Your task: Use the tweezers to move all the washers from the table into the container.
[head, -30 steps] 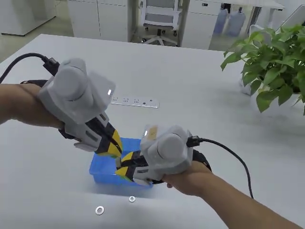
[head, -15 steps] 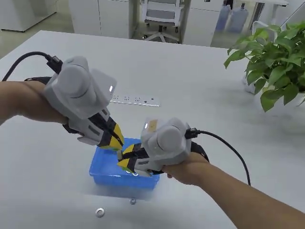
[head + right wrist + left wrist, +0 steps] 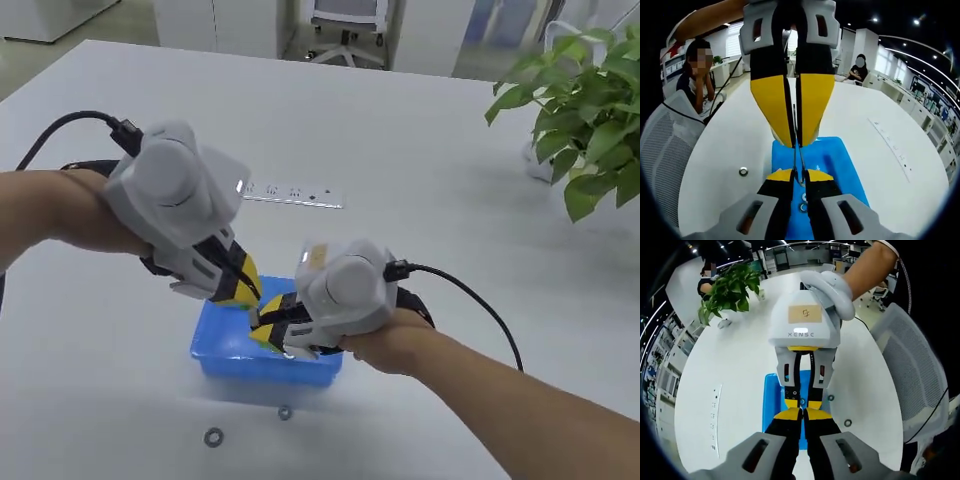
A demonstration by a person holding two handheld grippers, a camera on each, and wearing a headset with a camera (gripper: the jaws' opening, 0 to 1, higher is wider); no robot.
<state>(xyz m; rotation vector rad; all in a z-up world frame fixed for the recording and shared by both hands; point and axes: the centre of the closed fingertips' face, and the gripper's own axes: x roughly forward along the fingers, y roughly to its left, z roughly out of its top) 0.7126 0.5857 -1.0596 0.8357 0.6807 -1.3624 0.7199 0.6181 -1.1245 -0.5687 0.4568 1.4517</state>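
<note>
The blue container (image 3: 222, 352) stands on the white table. My left gripper (image 3: 240, 292) and right gripper (image 3: 268, 336) meet tip to tip above it. Thin metal tweezers (image 3: 795, 145) run between both pairs of yellow jaws. My right gripper (image 3: 799, 176) is shut on one end, and the left gripper (image 3: 802, 415) is shut on the other. One washer (image 3: 803, 206) lies in the container (image 3: 827, 160). Two washers (image 3: 213, 436) (image 3: 285, 412) lie on the table in front of it; they also appear as a pair (image 3: 830, 398) (image 3: 847, 423) beside the container (image 3: 770, 395).
A white power strip (image 3: 290, 194) lies farther back on the table. A potted plant (image 3: 590, 110) stands at the right edge. Cables trail from both grippers. Office chairs and seated people are around the table.
The head camera has tilted down. My right gripper has lifted from the container's front wall to over its inside, closer to the left gripper. The two table washers lie unchanged.
</note>
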